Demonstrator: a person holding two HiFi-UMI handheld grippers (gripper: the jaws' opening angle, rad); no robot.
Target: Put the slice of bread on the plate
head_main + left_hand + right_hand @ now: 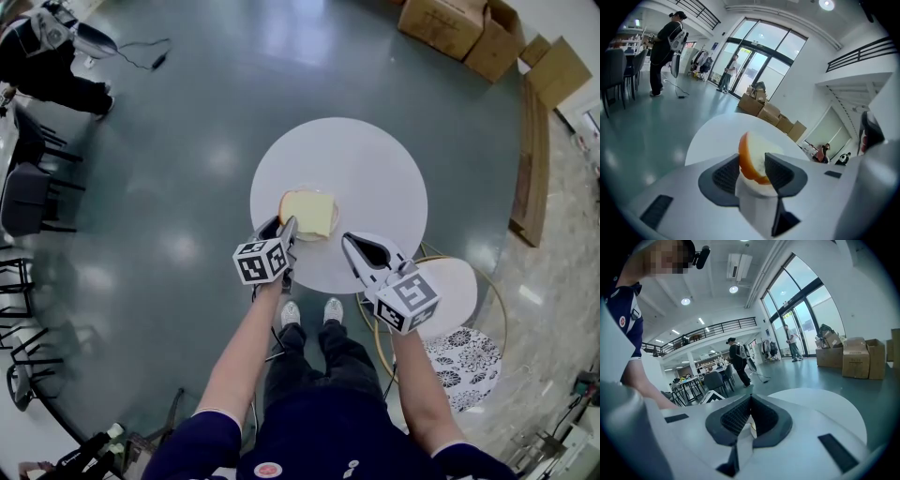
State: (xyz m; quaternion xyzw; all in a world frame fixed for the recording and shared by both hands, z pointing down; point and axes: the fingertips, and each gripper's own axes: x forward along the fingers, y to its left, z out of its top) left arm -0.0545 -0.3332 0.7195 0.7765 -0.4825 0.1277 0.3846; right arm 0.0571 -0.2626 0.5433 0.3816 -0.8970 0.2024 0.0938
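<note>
The pale, brown-crusted slice of bread (pixel 309 213) lies flat on the round white table (pixel 366 159), near its front edge. The left gripper (pixel 283 229) reaches over that edge, jaws spread wide around the slice's rim without squeezing it. The right gripper (pixel 354 246) hovers over the same edge, jaws pressed together, empty.

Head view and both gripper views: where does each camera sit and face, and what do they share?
Head view: on the head, looking steeply down at table and bread; shows forearms, legs, left claw, right claw.
Left gripper view: on the left claw, looking along its jaws across the table toward boxes; bread between jaws.
Right gripper view: on the right claw, looking across the table; shows the person's arm.
Shared: table in all; boxes in both gripper views.
</note>
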